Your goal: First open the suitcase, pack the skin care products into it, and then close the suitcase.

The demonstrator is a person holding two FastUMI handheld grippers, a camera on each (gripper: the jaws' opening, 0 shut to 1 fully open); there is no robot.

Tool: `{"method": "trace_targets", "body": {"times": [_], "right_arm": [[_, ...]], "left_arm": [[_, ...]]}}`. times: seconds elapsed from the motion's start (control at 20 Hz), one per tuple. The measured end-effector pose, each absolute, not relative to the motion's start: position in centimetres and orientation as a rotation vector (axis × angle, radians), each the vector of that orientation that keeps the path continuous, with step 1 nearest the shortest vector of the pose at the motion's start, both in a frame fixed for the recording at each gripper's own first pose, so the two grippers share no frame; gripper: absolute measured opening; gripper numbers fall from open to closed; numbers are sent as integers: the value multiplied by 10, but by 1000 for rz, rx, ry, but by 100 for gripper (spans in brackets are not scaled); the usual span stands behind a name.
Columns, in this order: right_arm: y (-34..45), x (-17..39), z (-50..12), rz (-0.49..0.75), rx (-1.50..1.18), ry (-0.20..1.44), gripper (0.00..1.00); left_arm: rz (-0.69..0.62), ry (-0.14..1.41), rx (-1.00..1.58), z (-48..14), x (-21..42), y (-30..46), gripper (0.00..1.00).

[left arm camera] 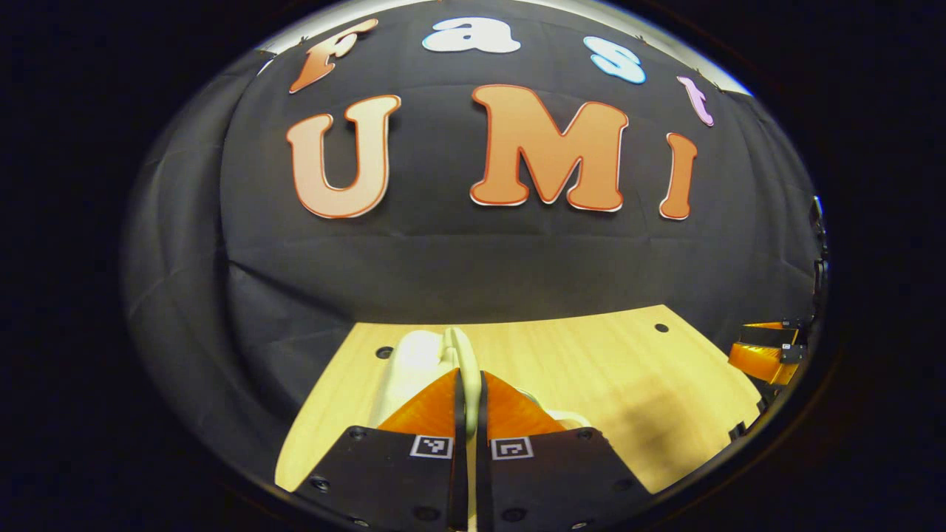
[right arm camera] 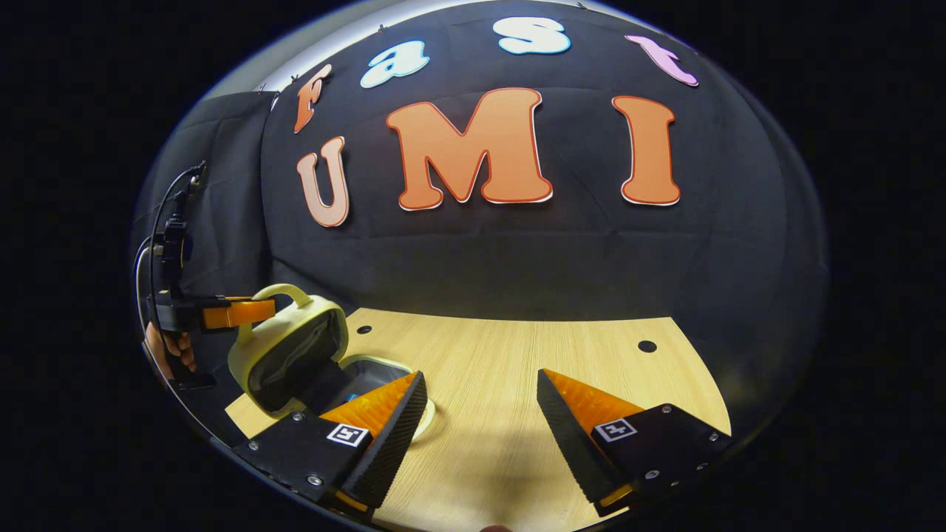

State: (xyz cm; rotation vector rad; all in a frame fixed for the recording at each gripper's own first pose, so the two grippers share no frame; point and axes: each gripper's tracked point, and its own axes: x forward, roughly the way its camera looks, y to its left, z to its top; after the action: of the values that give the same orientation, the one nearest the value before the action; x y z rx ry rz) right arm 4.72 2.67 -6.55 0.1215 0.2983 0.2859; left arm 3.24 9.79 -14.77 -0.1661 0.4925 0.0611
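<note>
A small pale-yellow suitcase [right arm camera: 325,314] stands open at the table's left in the right gripper view. Its lid is raised with the dark lining [right arm camera: 292,355] facing me, and the base [right arm camera: 367,367] lies flat. In the left gripper view the lid [left arm camera: 417,362] appears edge-on, and my left gripper [left arm camera: 470,373] is shut on its rim. From the right gripper view that left gripper [right arm camera: 255,310] grips the lid's top beside the handle [right arm camera: 284,290]. My right gripper [right arm camera: 481,374] hangs open over bare table, right of the suitcase, with nothing between its fingers. A bit of blue shows inside the base; I cannot tell what it is.
The light wooden table [right arm camera: 517,347] has small round holes [right arm camera: 647,346] near its back edge, with black cloth behind it. A hand [right arm camera: 168,347] holds the left gripper at the far left. In the left gripper view the right gripper [left arm camera: 765,353] sits at the far right.
</note>
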Motion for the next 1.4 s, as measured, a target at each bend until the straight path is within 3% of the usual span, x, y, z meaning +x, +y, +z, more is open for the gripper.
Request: {"method": "trace_targets", "body": {"times": [0.4,1.0,1.15,1.25,1.35,1.4], "right_arm": [[11,40,-75,308,107,301,95],[-24,31,-88,308,85,308,95],[-34,29,-90,295,88,309,95],[-38,29,-89,285,82,301,95],[-41,29,-83,281,89,285,96],[-41,30,-79,277,91,271,95]], "left_arm": [[-80,568,-200,-189,40,4,5],[-138,761,-31,-291,44,-104,7],[-165,776,-65,-300,43,-122,16],[-198,708,-58,-275,44,-132,17],[-204,634,-26,-248,56,-137,35],[-209,589,-35,-229,57,-140,39]]}}
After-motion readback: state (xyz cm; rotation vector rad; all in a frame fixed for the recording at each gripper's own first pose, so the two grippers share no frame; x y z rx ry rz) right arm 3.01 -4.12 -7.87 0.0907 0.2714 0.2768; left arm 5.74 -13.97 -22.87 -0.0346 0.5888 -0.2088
